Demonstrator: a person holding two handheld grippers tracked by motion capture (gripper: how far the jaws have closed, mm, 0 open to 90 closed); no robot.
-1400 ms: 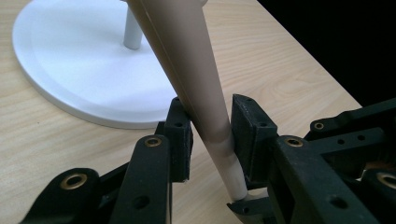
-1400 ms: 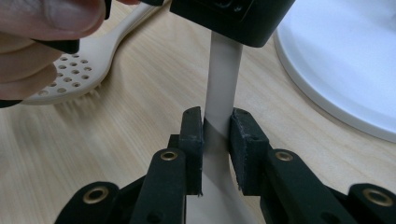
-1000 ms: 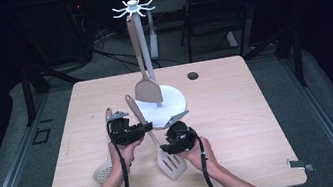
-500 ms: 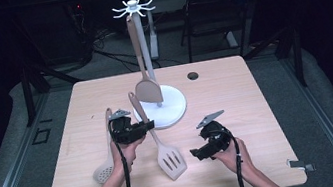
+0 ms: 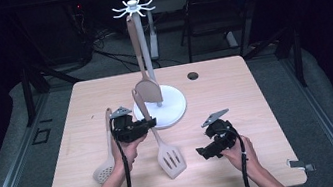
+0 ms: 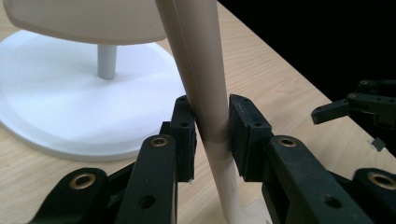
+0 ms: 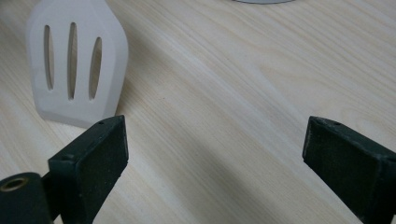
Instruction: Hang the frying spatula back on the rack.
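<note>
While my left gripper point(image 5: 151, 122) clamps the slotted spatula's point(image 5: 170, 158) handle beside the white stand point(image 5: 169, 108), my right gripper point(image 5: 203, 151), jaws just opened, holds nothing above the table point(image 5: 234, 88).

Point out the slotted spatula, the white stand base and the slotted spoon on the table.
slotted spatula point(image 5: 170, 160), high view, on its slotted blade.
white stand base point(image 5: 173, 112), high view, on the disc's bare right part.
slotted spoon point(image 5: 103, 173), high view, on its perforated bowl.

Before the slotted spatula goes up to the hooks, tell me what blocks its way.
Nothing visible does. The left gripper clamps the slotted spatula by its handle beside the white stand; a second spatula already hangs there, other hooks look free.
</note>
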